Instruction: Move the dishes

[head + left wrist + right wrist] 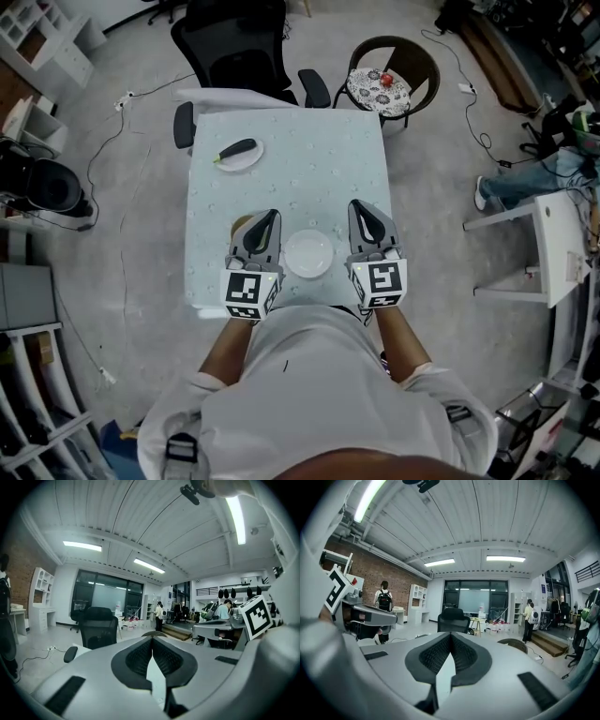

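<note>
White shirt [309,394] and two bare forearms are seen closest, at the table's [319,178] near edge. Each hand is extended over that near edge with a gripper held in it. The left gripper [269,221] is placed over the table's near left part and the right gripper [361,212] over its near right part, both pointed toward the table's far edge. In the left gripper view the left gripper's [152,638] jaws are seen brought together at the tips, with nothing caught between the ribbed pads. In the right gripper view the right gripper's [450,635] jaws are likewise closed tip to tip on nothing. An empty white plate [308,254] is set on the table at the middle of its near edge, between the two grippers and gripped by neither; whether it is touched by them cannot be told. A second plate [246,161] is set on the table's far left part, and a dark long vegetable [236,148] is laid across it. A black office chair [239,47] is pushed up to the table's far edge. A round chair [396,66] with a patterned cushion is stood just off the table's far right corner
</note>
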Demonstrator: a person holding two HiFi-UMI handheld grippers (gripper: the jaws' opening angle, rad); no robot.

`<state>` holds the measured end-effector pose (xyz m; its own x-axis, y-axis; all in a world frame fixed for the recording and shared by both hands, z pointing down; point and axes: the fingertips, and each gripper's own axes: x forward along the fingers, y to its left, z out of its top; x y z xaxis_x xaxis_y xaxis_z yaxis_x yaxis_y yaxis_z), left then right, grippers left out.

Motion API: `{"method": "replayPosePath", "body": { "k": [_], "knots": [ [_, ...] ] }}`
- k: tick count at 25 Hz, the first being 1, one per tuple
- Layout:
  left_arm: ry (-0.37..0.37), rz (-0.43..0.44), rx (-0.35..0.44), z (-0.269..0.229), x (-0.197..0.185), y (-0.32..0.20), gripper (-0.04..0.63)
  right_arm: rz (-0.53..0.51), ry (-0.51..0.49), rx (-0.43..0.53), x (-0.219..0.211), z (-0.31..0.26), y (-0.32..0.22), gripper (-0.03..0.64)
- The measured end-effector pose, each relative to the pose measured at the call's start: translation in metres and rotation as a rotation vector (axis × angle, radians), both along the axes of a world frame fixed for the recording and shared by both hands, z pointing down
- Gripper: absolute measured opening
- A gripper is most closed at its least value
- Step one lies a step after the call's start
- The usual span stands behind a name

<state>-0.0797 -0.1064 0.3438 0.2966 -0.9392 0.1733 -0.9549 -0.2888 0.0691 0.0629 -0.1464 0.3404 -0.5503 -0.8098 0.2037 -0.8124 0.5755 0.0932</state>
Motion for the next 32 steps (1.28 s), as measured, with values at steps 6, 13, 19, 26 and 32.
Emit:
{"method": "replayPosePath", "body": {
  "k": [6, 13, 19, 26, 32],
  "knots": [
    [-0.016, -0.011, 0.025, -0.0128, -0.0047, -0.0021, 0.02, 0.003, -0.009, 0.012, -0.0042, -0.0082, -0.0017, -0.003],
    [-0.017, -0.011, 0.02, -0.0085, -0.0028, 0.0011, 0.02, 0.003, -0.002, 0.014, -0.0026, -0.0024, -0.0008, -0.003],
    [-0.02, -0.026, 0.017, -0.0066, -0.0087, 0.0008, 0.02, -0.001, -0.005, 0.007, -0.0057, -0.0005, -0.0004, -0.003],
    [-0.016, -0.016, 0.007, -0.0033, -0.0056, 0.0041, 0.02, -0.011, 0.009, 0.001, -0.007, 0.0006, 0.0039, -0.003],
    [-0.02, -0.015, 0.004, -0.0033, -0.0056, 0.006, 0.02, -0.013, 0.014, 0.0, -0.0052, 0.0005, 0.0057, -0.003]
  ]
}}
